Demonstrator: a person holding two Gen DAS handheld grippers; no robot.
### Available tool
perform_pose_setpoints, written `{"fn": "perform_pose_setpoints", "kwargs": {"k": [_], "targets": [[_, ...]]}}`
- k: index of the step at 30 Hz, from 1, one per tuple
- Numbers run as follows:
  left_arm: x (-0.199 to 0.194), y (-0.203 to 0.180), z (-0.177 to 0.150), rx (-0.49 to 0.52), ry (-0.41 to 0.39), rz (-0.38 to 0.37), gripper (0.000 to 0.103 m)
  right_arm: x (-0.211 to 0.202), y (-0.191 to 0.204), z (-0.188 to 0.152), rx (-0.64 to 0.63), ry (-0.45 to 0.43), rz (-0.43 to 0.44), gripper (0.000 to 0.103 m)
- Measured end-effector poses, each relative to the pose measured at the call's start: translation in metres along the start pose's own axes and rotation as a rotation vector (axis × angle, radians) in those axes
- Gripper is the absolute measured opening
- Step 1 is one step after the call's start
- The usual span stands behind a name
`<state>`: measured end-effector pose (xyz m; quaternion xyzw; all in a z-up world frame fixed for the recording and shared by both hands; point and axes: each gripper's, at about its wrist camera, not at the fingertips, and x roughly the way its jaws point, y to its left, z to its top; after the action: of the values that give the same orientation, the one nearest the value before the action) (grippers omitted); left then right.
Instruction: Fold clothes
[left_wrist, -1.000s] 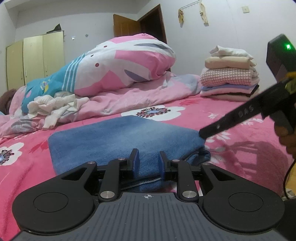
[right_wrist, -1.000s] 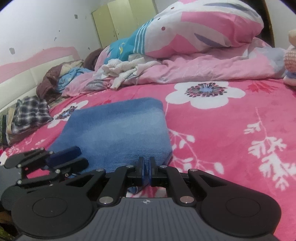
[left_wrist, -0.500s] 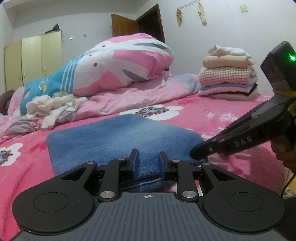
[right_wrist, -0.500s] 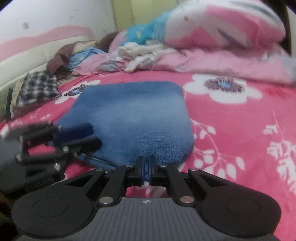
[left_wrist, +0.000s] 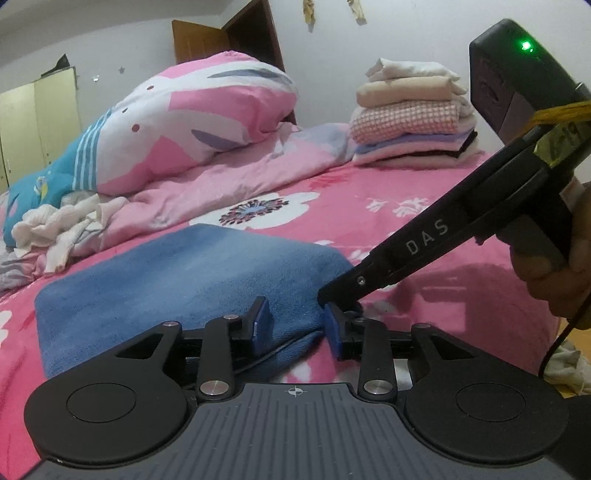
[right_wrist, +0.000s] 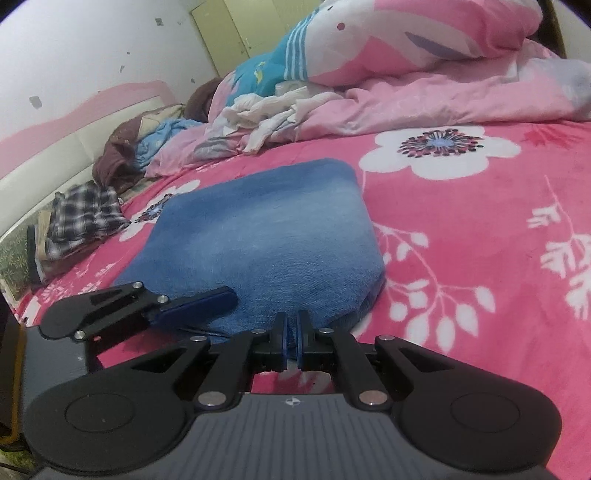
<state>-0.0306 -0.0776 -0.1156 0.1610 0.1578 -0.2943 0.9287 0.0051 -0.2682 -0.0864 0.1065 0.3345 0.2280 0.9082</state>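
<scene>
The work surface is a bed spread with a bright pink fleece blanket printed with white flowers, and everything here is placed against the folded blue terry garment lying flat in the middle of it. At that garment's near edge the left gripper has just been opening: its blue pads, a moment ago closer together, now stand apart on either side of the near hem, with the cloth between them but not pressed. Just to the right along the same edge, the right gripper is pressed together on the garment's near right corner, a sliver of blue cloth caught between its jaws, as it was a second ago; seen from the left wrist, its long black arm has come down to that corner. I judge this as a hand-off between folds: one corner is secured while the left hand lets go, probably to take a fresh hold. Beyond the garment's far edge lie a crumpled white cloth and a heaped pink, white and blue duvet; farther back to the right a stack of folded clothes sits by the wall.
</scene>
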Motion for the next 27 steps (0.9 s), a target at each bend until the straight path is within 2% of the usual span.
{"fn": "perform_pose_setpoints", "kwargs": {"k": [4,5,7,9,13,16,27], "targets": [[-0.007,0.011,0.001,-0.085,-0.019,-0.047,0.032,0.000,0.001,0.000,-0.010,-0.001,0.004,0.004],[-0.010,0.015,0.002,-0.117,-0.033,-0.076,0.032,0.000,0.000,0.000,-0.004,-0.002,0.009,0.004],[-0.016,0.018,0.003,-0.140,-0.075,-0.083,0.032,-0.001,-0.003,-0.001,0.012,-0.003,0.020,0.004],[-0.016,0.017,0.006,-0.132,-0.092,-0.056,0.032,-0.001,-0.005,-0.002,0.030,-0.005,0.029,0.004],[0.002,0.013,0.005,-0.110,-0.020,0.013,0.032,-0.001,-0.007,-0.002,0.053,-0.007,0.033,0.004],[0.005,0.006,0.005,-0.067,-0.010,0.039,0.032,-0.001,-0.007,-0.003,0.062,-0.008,0.032,0.004],[0.004,-0.002,0.003,0.001,0.000,0.061,0.033,-0.003,-0.009,-0.003,0.108,0.000,0.039,0.004]]}}
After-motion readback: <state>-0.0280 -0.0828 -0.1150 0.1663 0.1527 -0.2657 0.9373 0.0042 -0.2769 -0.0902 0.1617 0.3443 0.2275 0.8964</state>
